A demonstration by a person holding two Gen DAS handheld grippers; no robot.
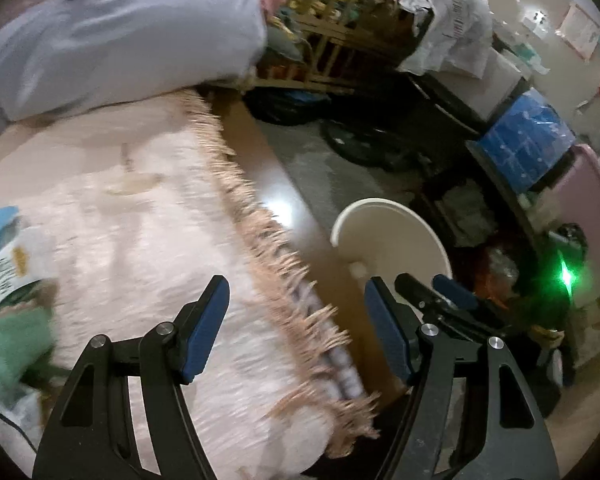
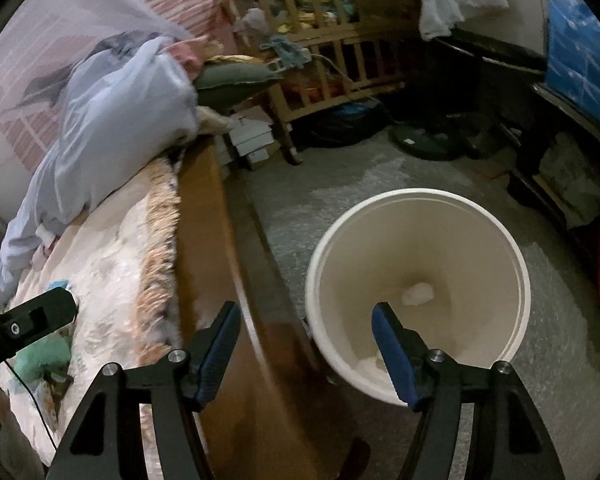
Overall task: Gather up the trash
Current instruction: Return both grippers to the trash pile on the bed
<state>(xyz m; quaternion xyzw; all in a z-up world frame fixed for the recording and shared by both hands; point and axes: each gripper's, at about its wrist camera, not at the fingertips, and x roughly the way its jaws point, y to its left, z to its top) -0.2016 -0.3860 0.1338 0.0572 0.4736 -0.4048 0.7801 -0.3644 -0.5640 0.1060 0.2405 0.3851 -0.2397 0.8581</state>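
Both tools, left tool (image 1: pixel 296 320) and right tool (image 2: pixel 306 344), gape empty beside the white bucket (image 2: pixel 416 200) (crumpled wad (image 2: pixel 418 294) inside).

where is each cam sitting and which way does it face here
Left wrist: on the left gripper, angled down over the fringed blanket at the bed's edge; its own open fingers show, with the right gripper beside.
Right wrist: on the right gripper, angled down at the white bucket on the floor; its open fingers show, and part of the left gripper at left.
Shared: bucket, blanket, wooden crib.
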